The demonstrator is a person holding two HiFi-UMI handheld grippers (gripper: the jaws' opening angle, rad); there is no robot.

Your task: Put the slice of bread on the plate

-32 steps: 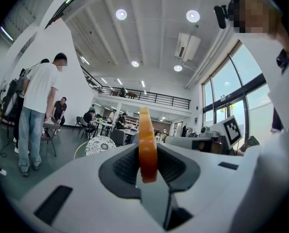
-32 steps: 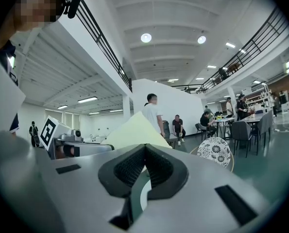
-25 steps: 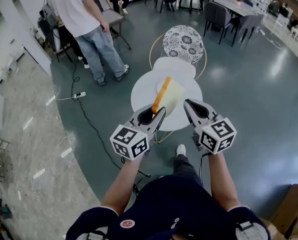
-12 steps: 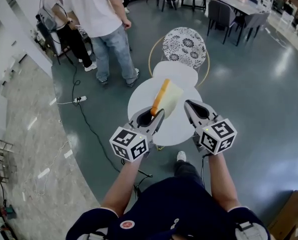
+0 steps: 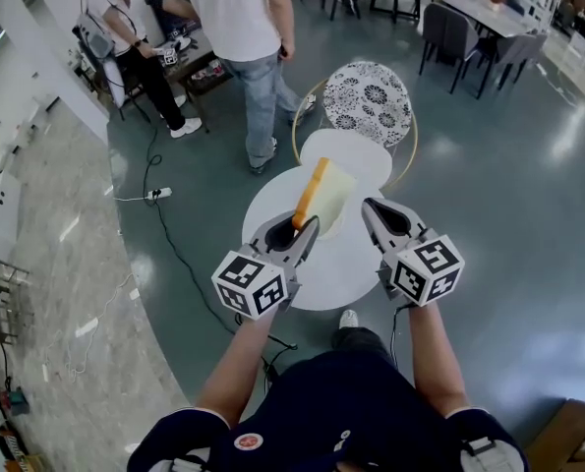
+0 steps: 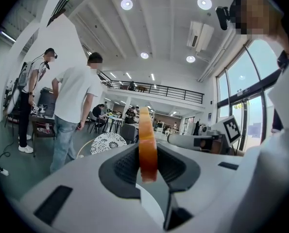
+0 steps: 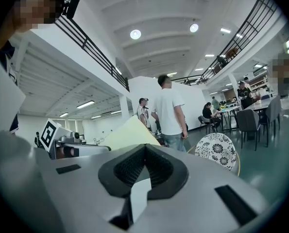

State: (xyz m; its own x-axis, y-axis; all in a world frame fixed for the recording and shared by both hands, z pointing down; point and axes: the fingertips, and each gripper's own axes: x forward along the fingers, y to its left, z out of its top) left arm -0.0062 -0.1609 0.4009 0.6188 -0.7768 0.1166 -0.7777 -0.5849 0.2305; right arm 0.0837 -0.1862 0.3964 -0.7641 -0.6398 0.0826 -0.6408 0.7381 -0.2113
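Observation:
My left gripper [image 5: 307, 222] is shut on a slice of bread [image 5: 321, 195] with an orange crust and a pale yellow face. The slice stands on edge and sticks out forward above a round white table [image 5: 321, 264]. In the left gripper view the bread [image 6: 147, 144] rises edge-on between the dark pads. My right gripper [image 5: 373, 206] hovers beside it on the right, jaws together and nothing in them; its own view shows the bread's pale face [image 7: 129, 134] to the left. A smaller white disc [image 5: 349, 155] lies at the table's far edge; I cannot tell whether it is a plate.
A patterned round chair [image 5: 373, 101] with a gold rim stands beyond the table. A person in a white shirt and jeans [image 5: 248, 37] stands at the back left, another person [image 5: 125, 42] behind. A cable and power strip [image 5: 154, 193] lie on the floor at left.
Both grippers have moved forward over the table with the bread still held. The table has slid nearer in the head view. The person in white has walked to the right.

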